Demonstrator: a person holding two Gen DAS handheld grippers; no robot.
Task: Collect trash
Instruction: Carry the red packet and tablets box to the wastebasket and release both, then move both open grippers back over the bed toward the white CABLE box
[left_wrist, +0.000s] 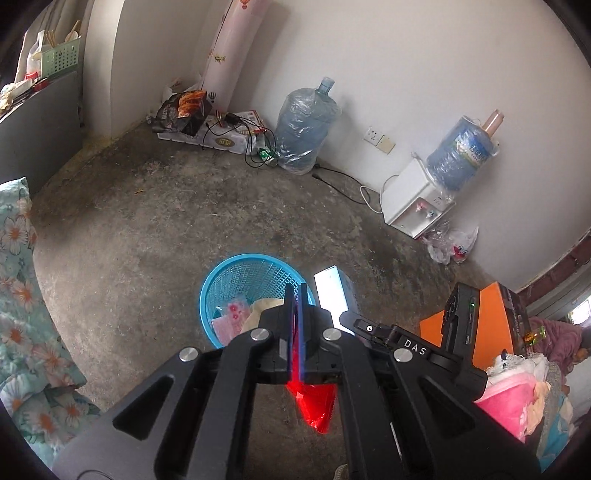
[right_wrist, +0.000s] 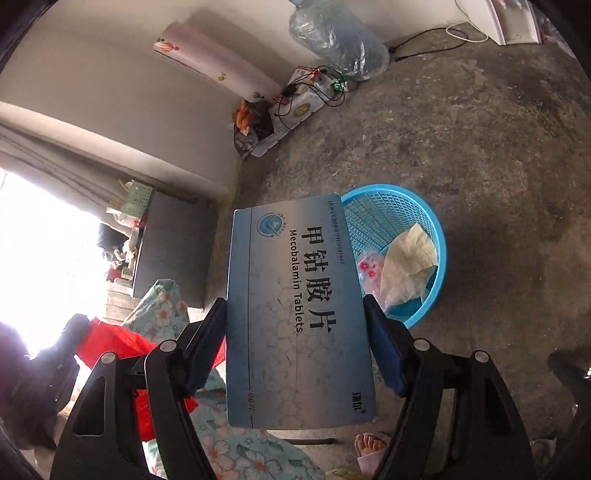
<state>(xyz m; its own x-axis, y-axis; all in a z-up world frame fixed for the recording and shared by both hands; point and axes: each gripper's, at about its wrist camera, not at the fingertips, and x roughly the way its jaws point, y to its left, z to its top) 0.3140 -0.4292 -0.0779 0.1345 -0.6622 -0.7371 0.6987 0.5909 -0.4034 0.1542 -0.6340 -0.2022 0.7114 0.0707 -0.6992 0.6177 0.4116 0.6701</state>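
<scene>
My left gripper (left_wrist: 295, 291) is shut on a red plastic wrapper (left_wrist: 316, 406) that hangs below its fingers, above the near rim of a blue mesh basket (left_wrist: 225, 273) on the concrete floor. The basket holds a pink flowered wrapper (left_wrist: 236, 310) and crumpled beige paper (left_wrist: 264, 308). My right gripper (right_wrist: 295, 314) is shut on a blue medicine box (right_wrist: 295, 314) marked Mecobalamin Tablets, held just left of the basket (right_wrist: 439, 236). The box (left_wrist: 332, 291) and right gripper also show in the left wrist view, right of the basket. The red wrapper (right_wrist: 110, 339) shows at lower left in the right wrist view.
Two water jugs (left_wrist: 306, 129), a white dispenser (left_wrist: 413, 206), a snack bag (left_wrist: 184, 110), cables and a white plastic bag (left_wrist: 454, 247) line the wall. Flowered bedding (left_wrist: 22, 295) is at left. An orange box (left_wrist: 491, 317) and pink cloth (left_wrist: 506, 398) are at right. A bare foot (right_wrist: 369, 443) is below.
</scene>
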